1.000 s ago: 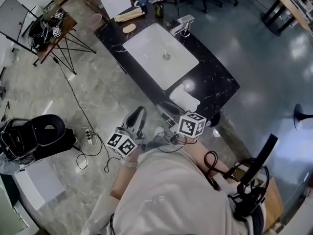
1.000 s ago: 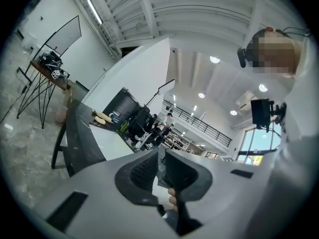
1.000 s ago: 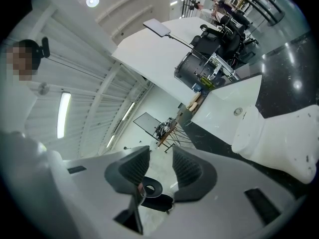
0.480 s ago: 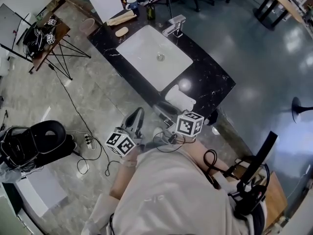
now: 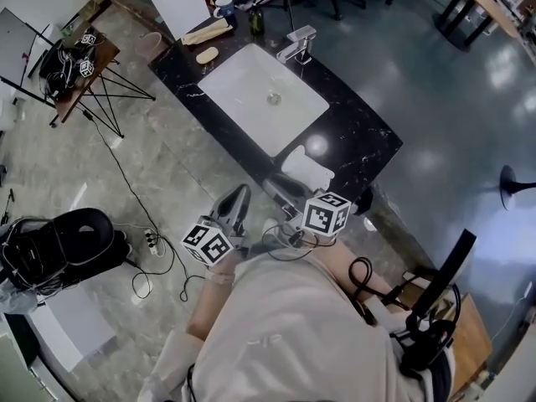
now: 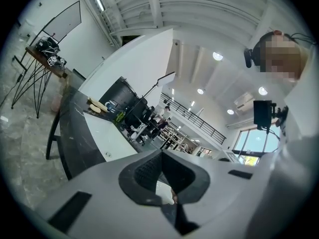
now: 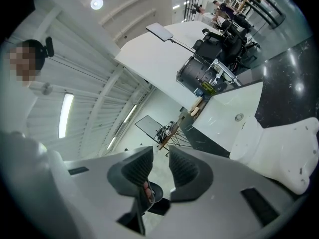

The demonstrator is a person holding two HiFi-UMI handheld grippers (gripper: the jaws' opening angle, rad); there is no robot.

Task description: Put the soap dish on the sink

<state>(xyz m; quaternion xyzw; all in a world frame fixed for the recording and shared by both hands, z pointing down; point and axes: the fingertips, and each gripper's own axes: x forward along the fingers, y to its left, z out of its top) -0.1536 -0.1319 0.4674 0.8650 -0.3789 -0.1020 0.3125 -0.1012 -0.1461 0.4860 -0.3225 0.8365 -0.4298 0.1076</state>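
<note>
The white soap dish (image 5: 307, 167) lies on the near end of the black counter (image 5: 360, 132), next to the white sink basin (image 5: 261, 97). It fills the lower right of the right gripper view (image 7: 277, 151). Both grippers are held level in front of the person, short of the counter. My left gripper (image 5: 241, 191) is over the floor, its jaws shut with nothing in them (image 6: 160, 156). My right gripper (image 5: 271, 181) points at the dish from just before the counter's edge. Its jaws stand a little apart with nothing between them (image 7: 160, 157).
A faucet (image 5: 299, 43), a green bottle (image 5: 256, 19), a mug (image 5: 223, 7), a tan soap bar (image 5: 208, 54) and a wooden tray (image 5: 207, 31) stand at the counter's far end. A tripod table (image 5: 84, 57), a black chair (image 5: 63, 237) and cables (image 5: 151, 241) are on the floor at left.
The left jaws have drawn together to shut. The view shifted a little, so the counter now sits higher and further left. Neither gripper has moved much.
</note>
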